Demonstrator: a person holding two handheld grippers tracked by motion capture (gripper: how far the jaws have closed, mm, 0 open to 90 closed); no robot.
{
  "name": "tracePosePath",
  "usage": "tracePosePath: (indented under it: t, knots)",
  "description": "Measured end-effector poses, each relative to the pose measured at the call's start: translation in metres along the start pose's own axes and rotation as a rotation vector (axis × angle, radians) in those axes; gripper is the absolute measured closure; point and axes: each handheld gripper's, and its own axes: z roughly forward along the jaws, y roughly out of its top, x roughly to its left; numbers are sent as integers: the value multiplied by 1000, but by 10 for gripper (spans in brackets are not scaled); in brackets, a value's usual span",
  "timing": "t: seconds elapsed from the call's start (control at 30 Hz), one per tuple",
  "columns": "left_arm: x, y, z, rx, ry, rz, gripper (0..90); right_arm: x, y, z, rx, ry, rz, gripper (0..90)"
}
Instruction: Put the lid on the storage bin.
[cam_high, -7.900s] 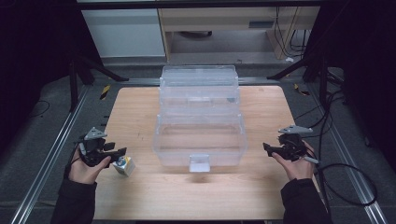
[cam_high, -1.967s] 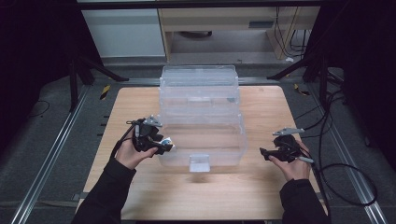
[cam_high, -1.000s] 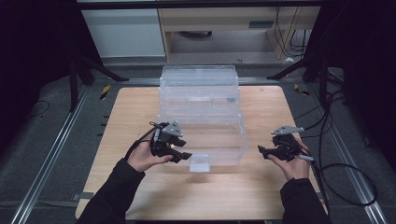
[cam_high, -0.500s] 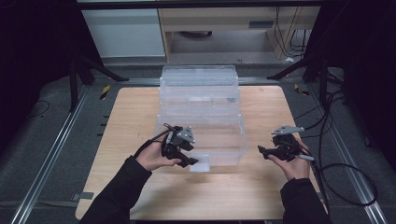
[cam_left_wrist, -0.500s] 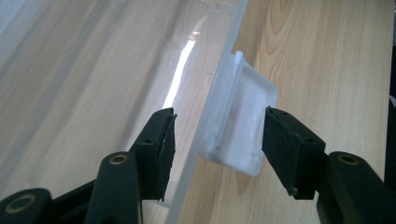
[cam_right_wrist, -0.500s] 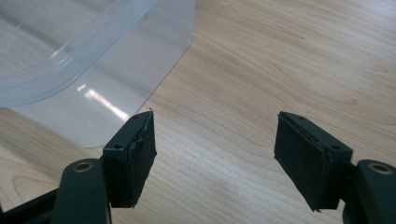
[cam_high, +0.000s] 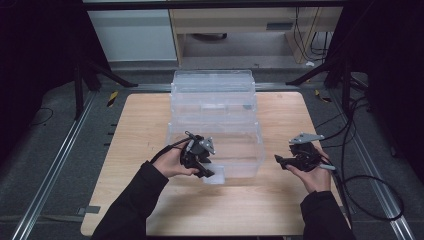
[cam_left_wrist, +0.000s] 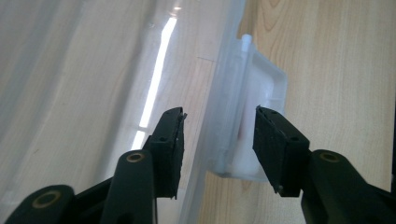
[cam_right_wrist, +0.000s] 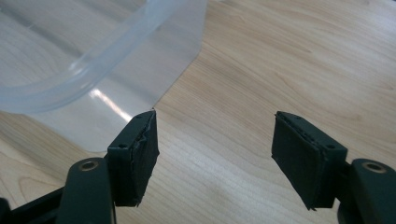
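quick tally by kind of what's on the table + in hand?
Clear plastic bins: 2, near bin and far bin
White latch tab on the near bin's front: 1
Handheld grippers: 2, left gripper and right gripper, jaws apart on both
Total: 5

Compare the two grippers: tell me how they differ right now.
The left gripper straddles the clear box's front wall at its latch; the right gripper has only bare table between its jaws. The left reaches over the clear box; the right sits beside it. Both are open.
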Motion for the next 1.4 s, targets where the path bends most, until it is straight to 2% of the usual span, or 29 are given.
tracePosePath:
  t: [0.13, 0.3, 0.47, 0.53, 0.63, 0.67, 0.7, 0.77, 0.8, 0.87, 1.03, 1.07, 1.1, 1.17, 1.33, 1.4]
  knots:
    - [2, 0, 5, 34, -13, 4, 560, 2, 3, 2, -2, 8, -23, 325]
    - [3, 1, 8, 44, -22, 22, 590, 3, 4, 3, 0, 14, -27, 325]
    - [5, 1, 10, 60, -13, 20, 648, 2, 8, 1, -21, 20, -26, 333]
    - [5, 1, 10, 61, -13, 34, 650, 2, 10, -1, -32, 25, -29, 338]
    - [5, 1, 11, 61, -17, 30, 651, 2, 14, -2, -57, 27, -42, 349]
    - [6, 0, 11, 62, -21, 29, 652, 4, 21, -3, -82, 42, -50, 355]
    - [3, -1, 11, 59, -27, -18, 652, 5, 25, -4, -97, 43, -61, 358]
    - [4, -1, 11, 61, -31, -11, 654, 7, 29, -6, -110, 49, -70, 370]
    - [5, -1, 12, 51, -39, -17, 655, 11, 38, -8, -137, 69, -92, 381]
    - [5, -3, 13, 60, -56, -42, 649, 15, 46, -11, -150, 87, -120, 400]
    - [4, -4, 17, 71, -55, -18, 621, 18, 63, -14, -182, 108, -149, 420]
    - [4, -4, 17, 69, -54, -6, 623, 18, 75, -14, -199, 122, -157, 431]
    - [4, -4, 17, 69, -54, -6, 624, 18, 75, -14, -199, 122, -157, 431]
    - [4, -4, 17, 68, -56, -6, 625, 19, 91, -13, -211, 137, -182, 439]
    - [4, -4, 17, 67, -56, -8, 625, 19, 118, -3, -230, 174, -224, 449]
    - [5, -4, 16, 70, -56, 12, 625, 19, 127, 1, -233, 178, -240, 448]
